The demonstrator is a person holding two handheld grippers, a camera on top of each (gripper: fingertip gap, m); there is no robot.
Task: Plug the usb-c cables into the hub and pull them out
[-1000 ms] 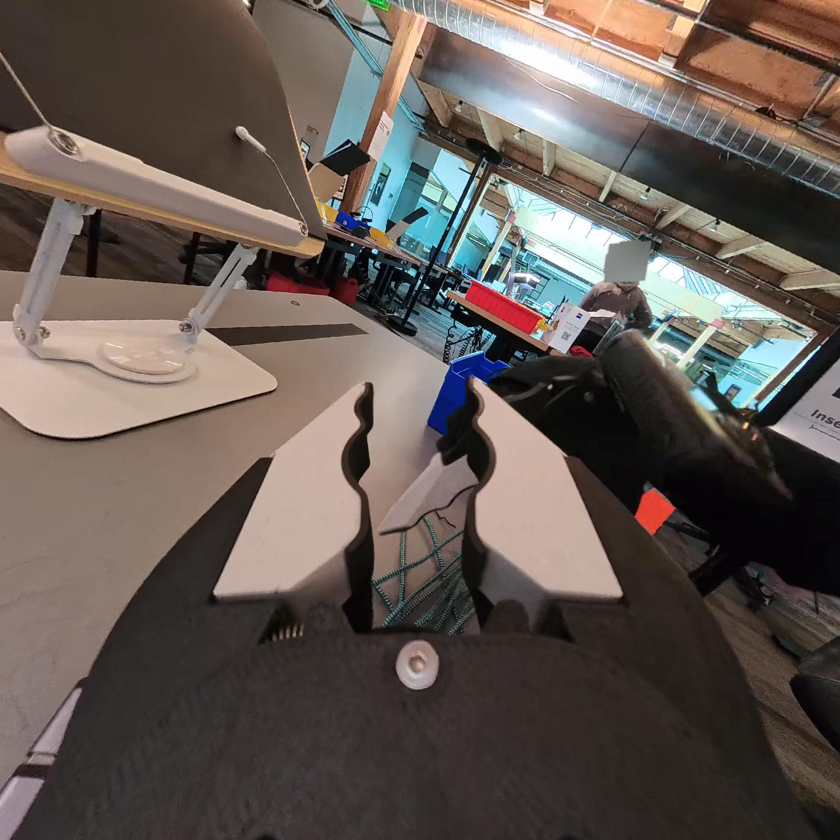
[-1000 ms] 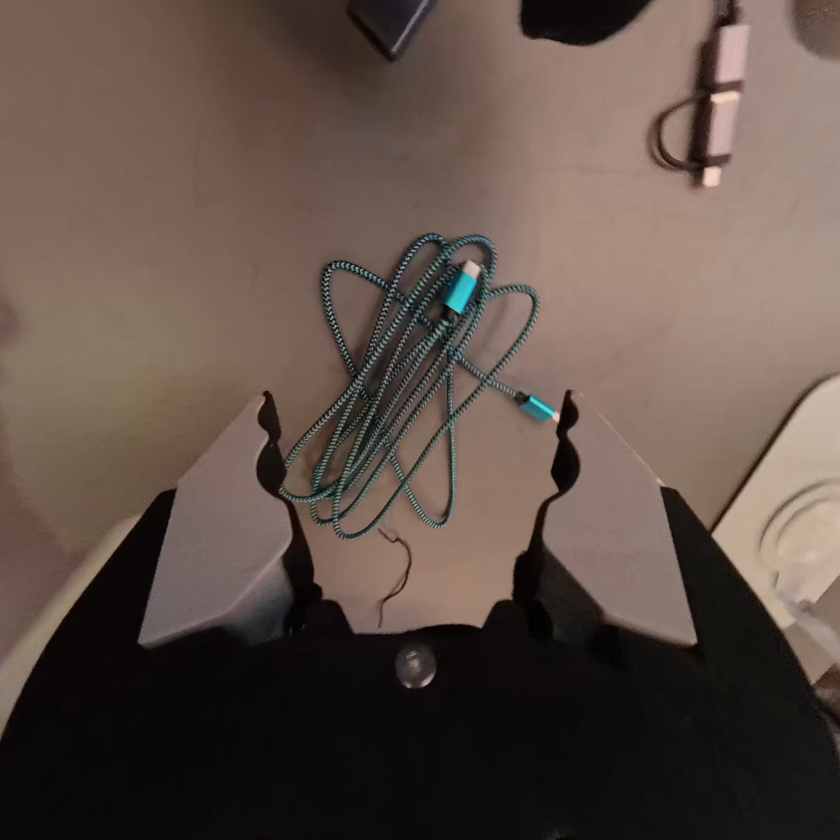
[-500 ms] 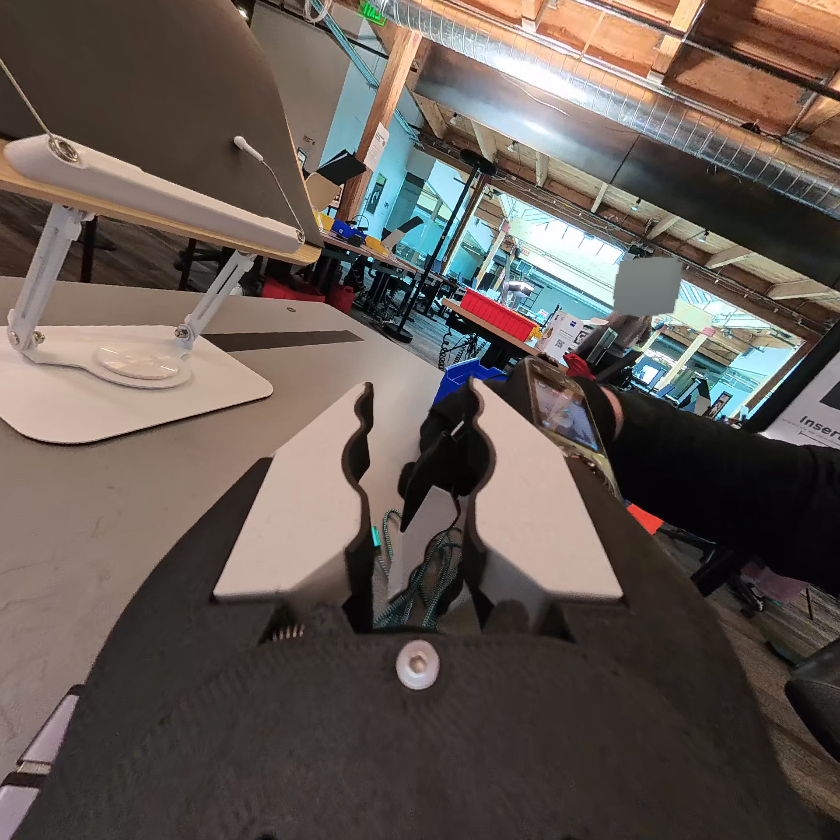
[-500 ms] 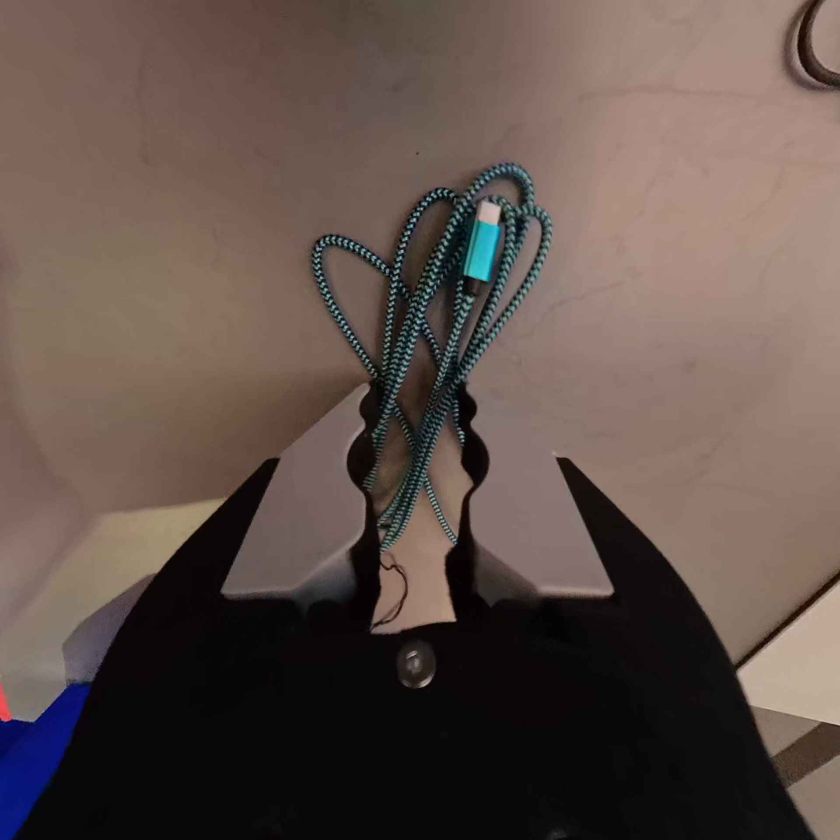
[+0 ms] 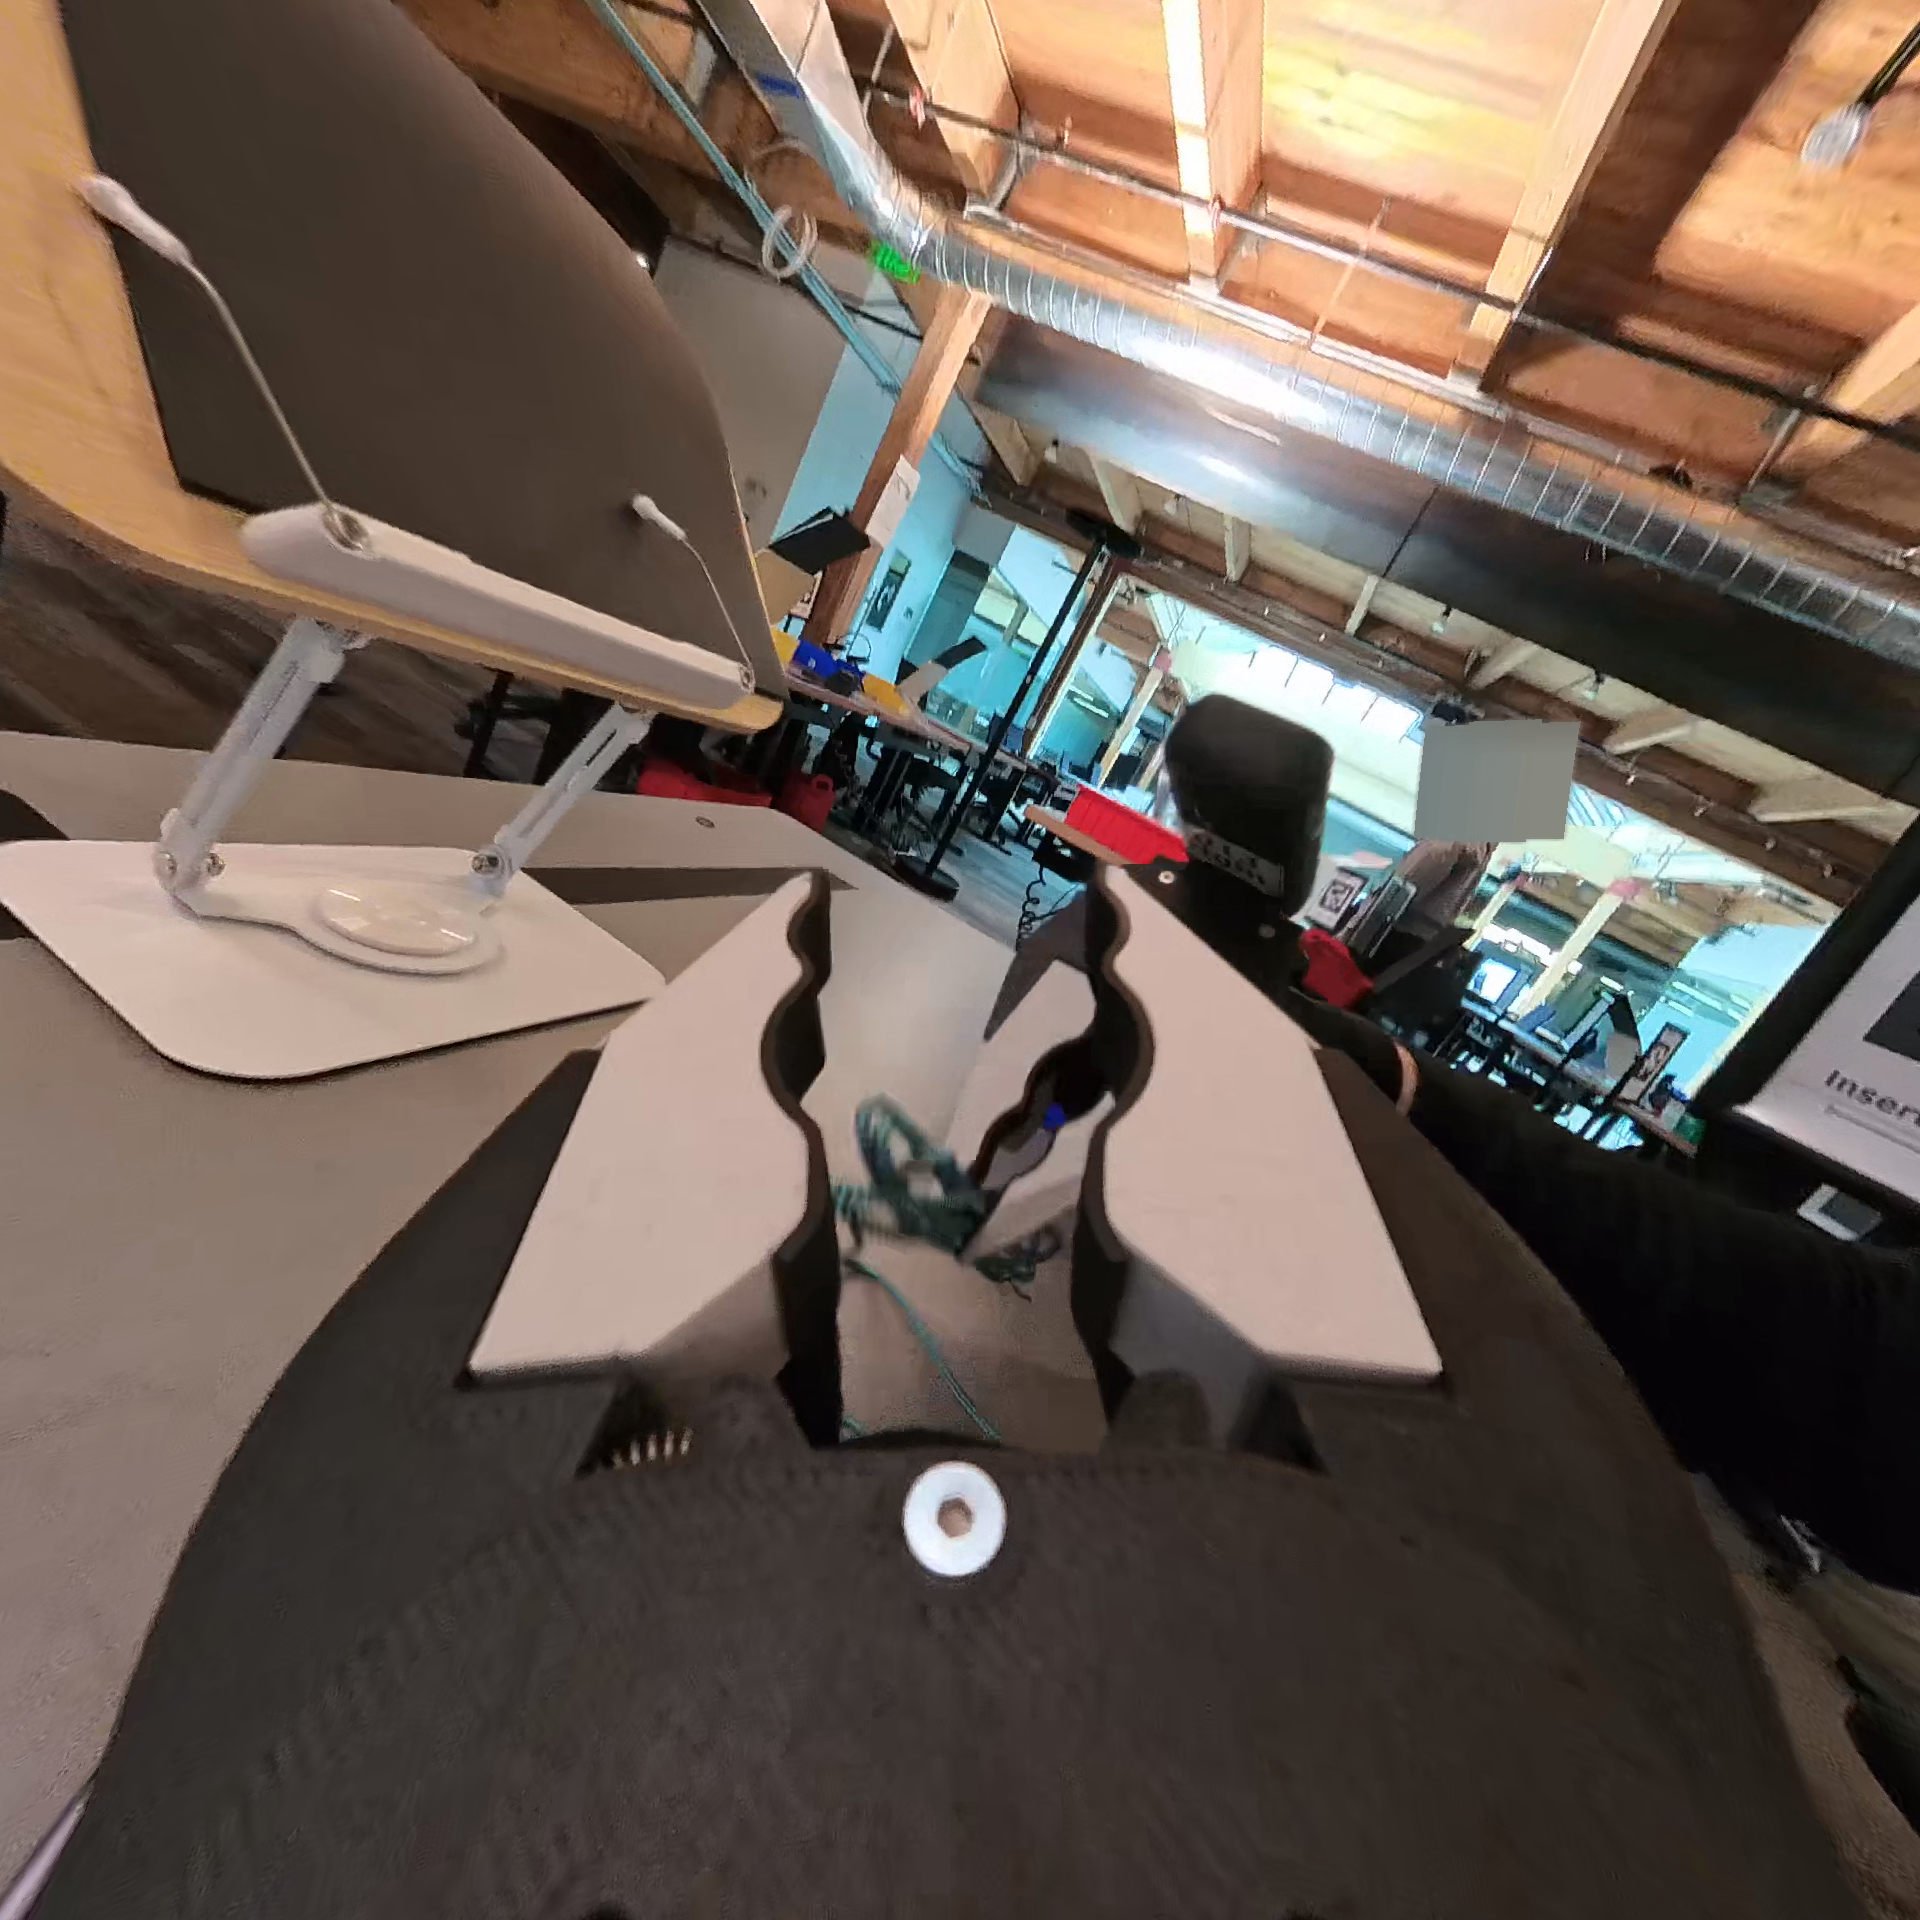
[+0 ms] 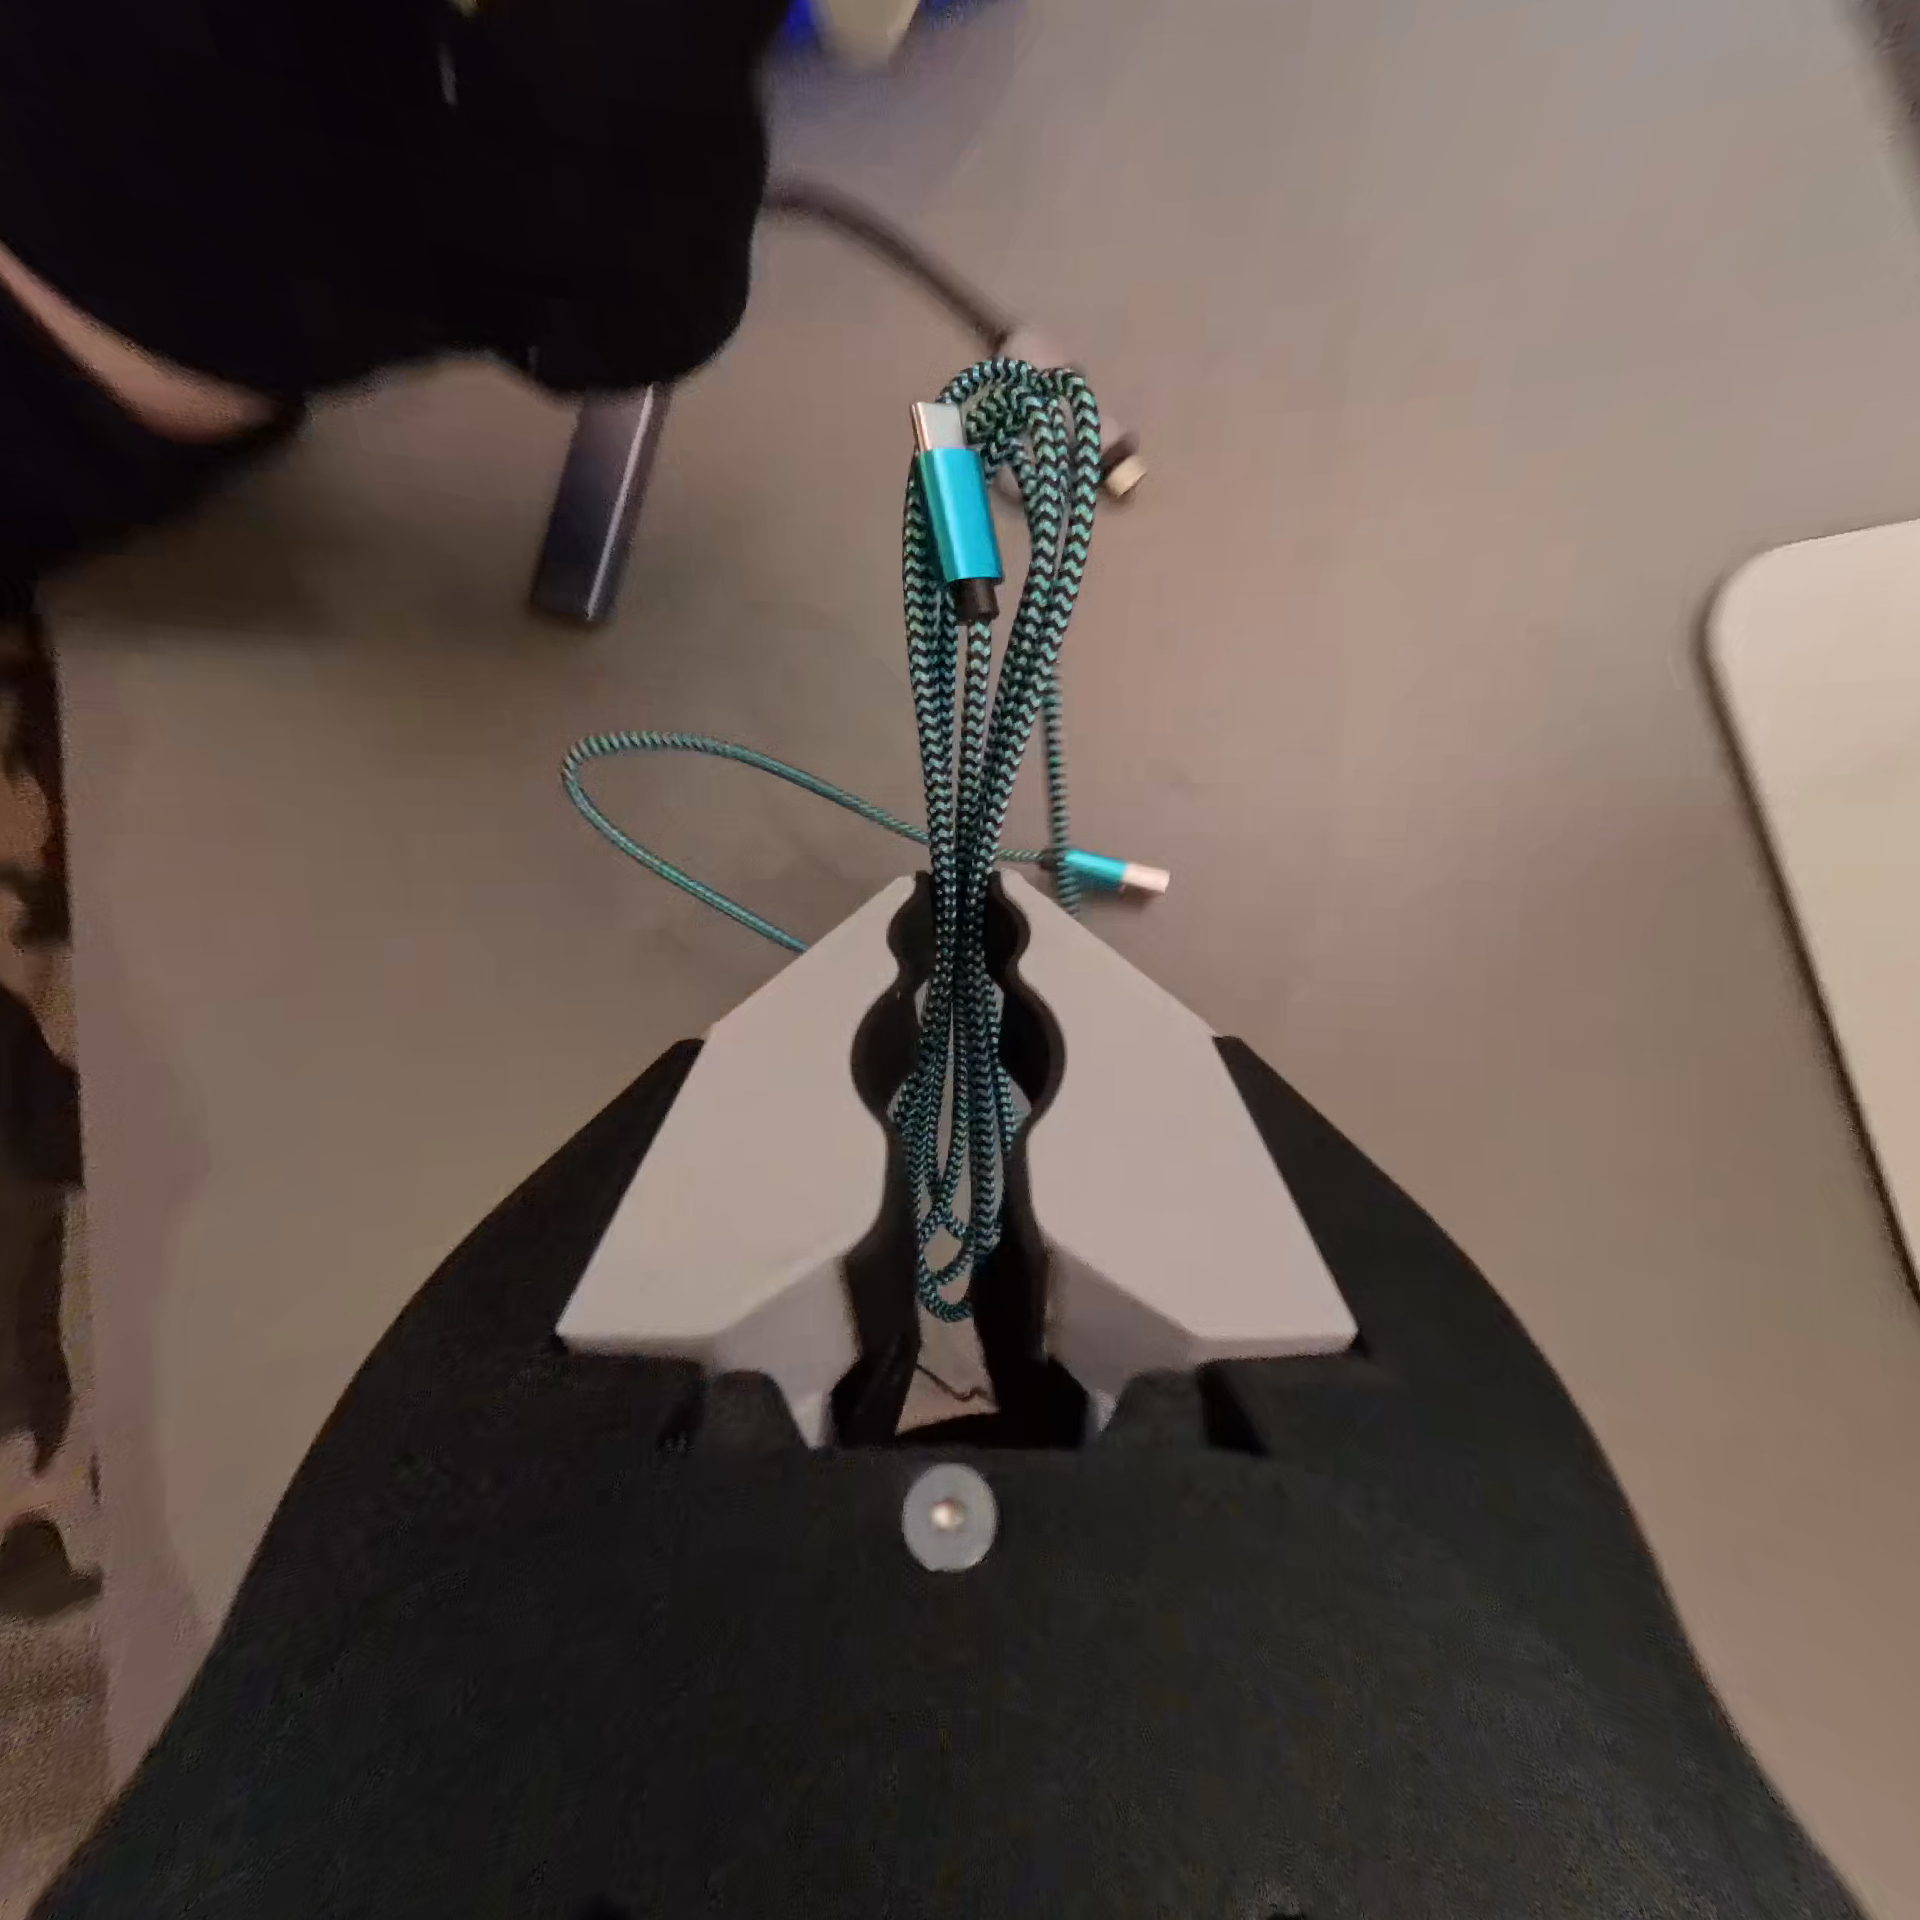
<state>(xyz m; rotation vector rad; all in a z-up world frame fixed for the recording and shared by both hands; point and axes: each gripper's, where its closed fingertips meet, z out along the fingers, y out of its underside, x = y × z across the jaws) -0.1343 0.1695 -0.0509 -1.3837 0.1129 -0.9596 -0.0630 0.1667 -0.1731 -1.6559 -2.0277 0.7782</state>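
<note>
While bunched, the teal cable (image 6: 961,997) sits clamped between the right tool (image 6: 958,894) fingers.

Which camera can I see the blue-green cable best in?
The right wrist view: the teal cable is sharp and central, bunched between the right gripper fingers. The left wrist view shows only a blurred tangle.

Grey hub (image 6: 601,509) top end was hidden under a dark sleeve (image 6: 364,177). Black cable (image 6: 894,249) behind it was blurred. Teal braided cable (image 5: 904,1169) was blurred in left wrist view, partly behind the fingers (image 5: 665,1164). White stand base (image 6: 1829,831) was cut off at right edge.
</note>
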